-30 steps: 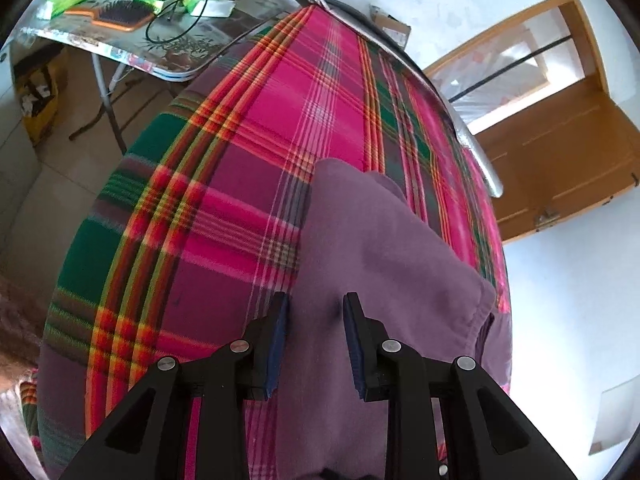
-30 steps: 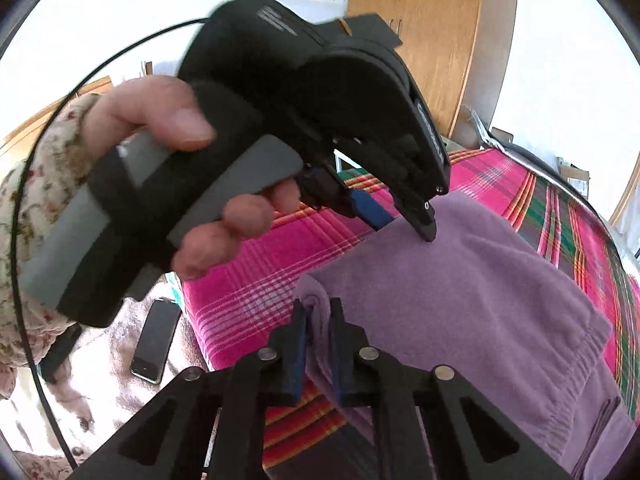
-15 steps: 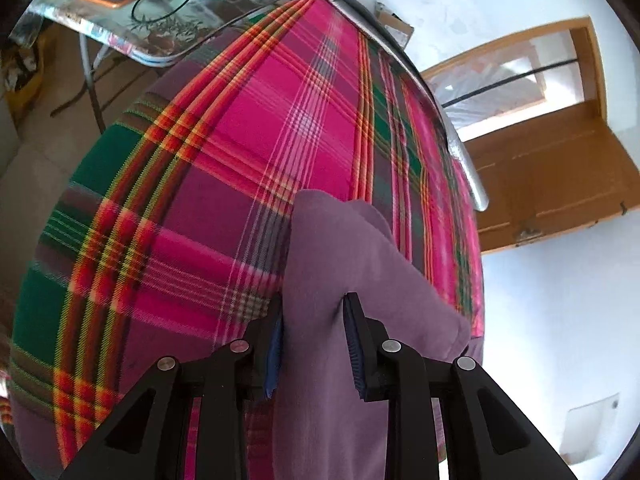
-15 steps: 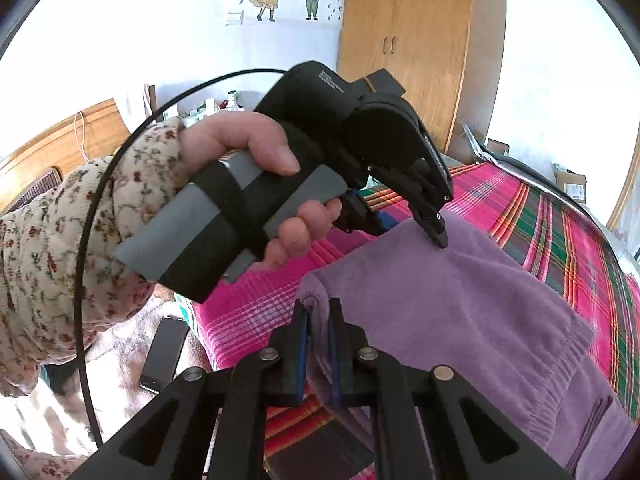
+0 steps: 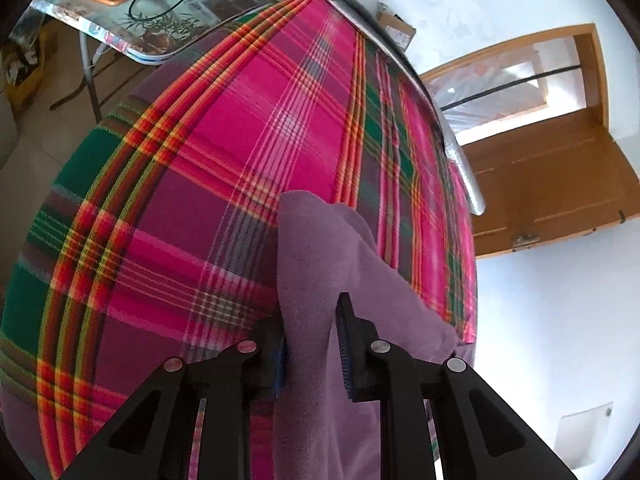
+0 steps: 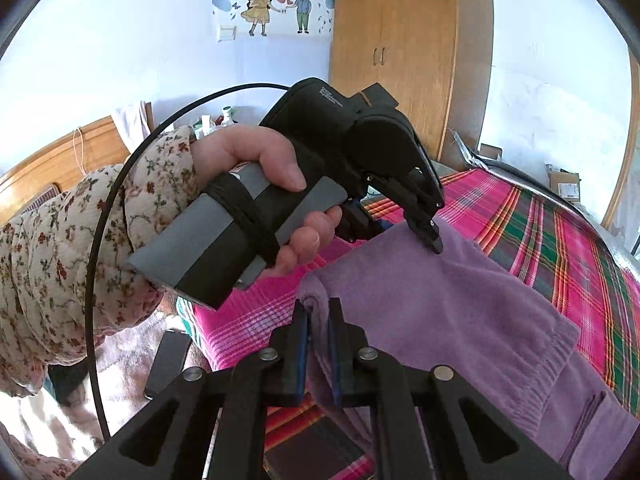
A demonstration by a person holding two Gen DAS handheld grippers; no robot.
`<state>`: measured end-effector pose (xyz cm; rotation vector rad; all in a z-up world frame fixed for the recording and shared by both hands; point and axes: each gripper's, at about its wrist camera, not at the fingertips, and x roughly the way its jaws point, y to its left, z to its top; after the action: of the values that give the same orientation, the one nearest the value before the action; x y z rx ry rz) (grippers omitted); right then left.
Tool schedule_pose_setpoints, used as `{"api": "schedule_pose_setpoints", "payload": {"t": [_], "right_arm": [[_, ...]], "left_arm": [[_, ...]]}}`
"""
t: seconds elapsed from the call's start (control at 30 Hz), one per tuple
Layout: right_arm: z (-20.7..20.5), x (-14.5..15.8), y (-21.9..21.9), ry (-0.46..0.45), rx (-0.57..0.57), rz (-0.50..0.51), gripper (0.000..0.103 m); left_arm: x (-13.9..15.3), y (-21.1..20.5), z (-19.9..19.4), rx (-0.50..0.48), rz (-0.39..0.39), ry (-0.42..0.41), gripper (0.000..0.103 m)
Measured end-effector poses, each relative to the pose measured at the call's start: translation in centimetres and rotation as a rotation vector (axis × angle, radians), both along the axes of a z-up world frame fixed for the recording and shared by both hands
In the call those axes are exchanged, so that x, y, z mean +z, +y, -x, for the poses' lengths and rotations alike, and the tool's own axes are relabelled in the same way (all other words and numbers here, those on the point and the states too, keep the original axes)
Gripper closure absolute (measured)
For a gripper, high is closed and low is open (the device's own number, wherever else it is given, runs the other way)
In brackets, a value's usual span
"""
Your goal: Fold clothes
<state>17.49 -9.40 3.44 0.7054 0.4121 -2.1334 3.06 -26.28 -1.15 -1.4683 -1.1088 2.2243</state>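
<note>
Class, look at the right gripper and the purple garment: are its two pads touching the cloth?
Touching. The right wrist view shows the right gripper with both blue pads pressed against a bunched fold of the purple garment, no gap on either side.

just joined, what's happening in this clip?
A person with a handheld gripper in each hand is folding a purple garment on a bed with a plaid cover. The right gripper is shut on one edge of the fabric. The left gripper has just been closing on another bunched part, and now pinches it. The cloth is lifted at both grips.
</note>
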Motion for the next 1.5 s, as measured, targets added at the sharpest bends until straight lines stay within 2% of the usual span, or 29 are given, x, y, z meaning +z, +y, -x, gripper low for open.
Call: {"api": "schedule_pose_setpoints", "payload": {"t": [0.1,0.17,0.5,0.8,1.1,1.5], "right_arm": [[-0.2,0.6,0.5,-0.002,-0.006,0.022,0.094],[-0.2,1.1,1.1,-0.008,-0.012,0.042,0.094],[-1.5,4.0,4.4,0.025,-0.052,0.135,0.094],[-2.9,7.1,8.0,0.086,-0.097,0.203,0.094],[-3.9,9.2,12.2,0.121,-0.166,0.257,0.094],[-4.3,10.5,16.5,0.151,-0.279,0.287,0.094]], "left_arm": [[0.6,0.4,0.0,0.003,-0.011,0.004,0.083],[1.1,0.6,-0.1,0.004,-0.009,0.006,0.09],[4.2,2.5,0.1,0.014,-0.025,0.054,0.09],[7.7,3.6,-0.7,0.008,-0.054,0.139,0.09],[11.2,7.8,-0.9,-0.056,-0.059,0.218,0.09],[13.3,12.6,-0.4,-0.133,-0.076,0.25,0.09]]}}
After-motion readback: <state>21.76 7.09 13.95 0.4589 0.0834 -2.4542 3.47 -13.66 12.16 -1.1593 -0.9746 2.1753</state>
